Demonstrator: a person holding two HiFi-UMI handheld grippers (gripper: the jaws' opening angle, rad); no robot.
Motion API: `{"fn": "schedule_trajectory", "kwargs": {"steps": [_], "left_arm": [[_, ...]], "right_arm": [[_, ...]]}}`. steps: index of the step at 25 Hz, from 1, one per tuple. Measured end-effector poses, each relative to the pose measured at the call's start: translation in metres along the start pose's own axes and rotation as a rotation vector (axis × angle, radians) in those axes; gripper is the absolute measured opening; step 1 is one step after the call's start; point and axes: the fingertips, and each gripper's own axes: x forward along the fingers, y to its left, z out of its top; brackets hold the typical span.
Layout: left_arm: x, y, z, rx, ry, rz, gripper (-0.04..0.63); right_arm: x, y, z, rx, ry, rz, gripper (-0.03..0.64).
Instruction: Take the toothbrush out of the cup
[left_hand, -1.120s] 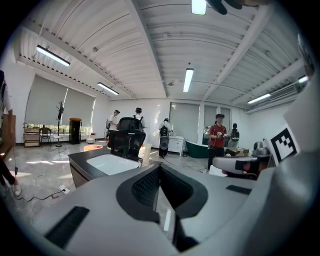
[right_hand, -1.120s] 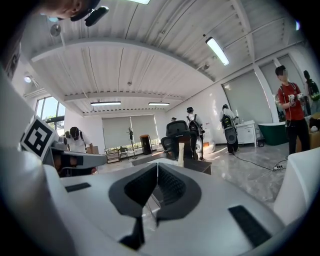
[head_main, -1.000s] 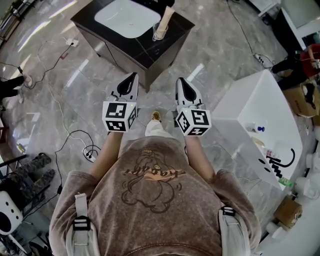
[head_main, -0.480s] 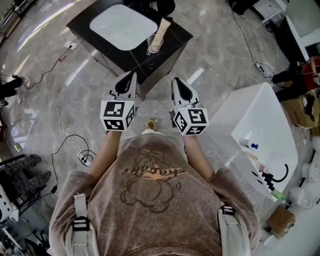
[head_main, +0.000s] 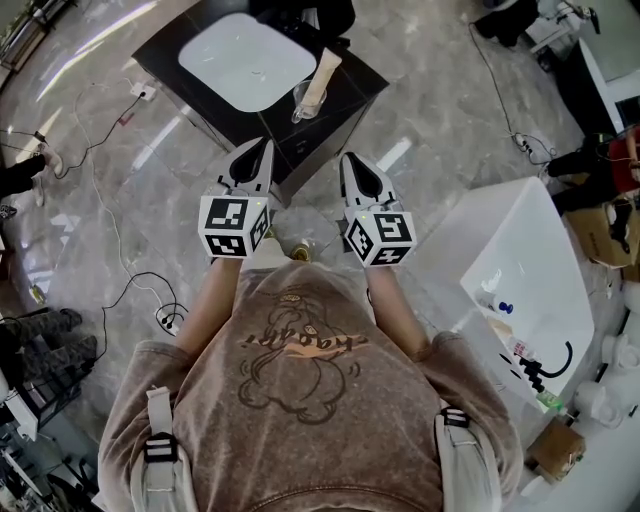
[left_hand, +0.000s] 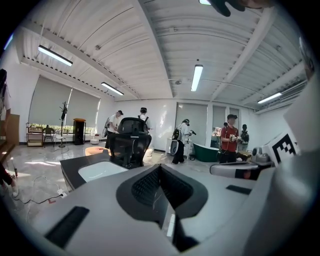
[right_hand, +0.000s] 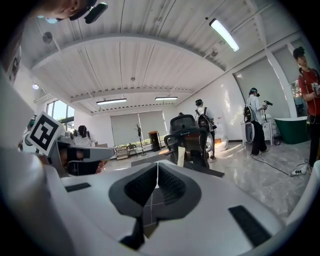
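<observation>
Left gripper (head_main: 263, 148) and right gripper (head_main: 349, 160), each with jaws together and nothing between them, held side by side near the dark vanity (head_main: 343, 95). The toothbrush (head_main: 323, 72) stands in the clear cup (head_main: 302, 102) beside the white basin (head_main: 245, 60), apart from both grippers.

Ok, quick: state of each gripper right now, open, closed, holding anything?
Left gripper: jaws closed, nothing held.
Right gripper: jaws closed, nothing held.
</observation>
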Motion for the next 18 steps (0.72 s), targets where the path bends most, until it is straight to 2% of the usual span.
{"fn": "schedule_trajectory", "kwargs": {"steps": [11,18], "left_arm": [[0.059,0.039,0.017,-0.001,0.001,-0.063,0.017],[0.096,0.064,0.027,0.030,0.012,-0.133,0.017]], "right_arm": [[0.059,-0.015,0.018,-0.001,-0.016,-0.040,0.018],[0.096,-0.027,0.030,0.010,-0.045,-0.110,0.018]]}}
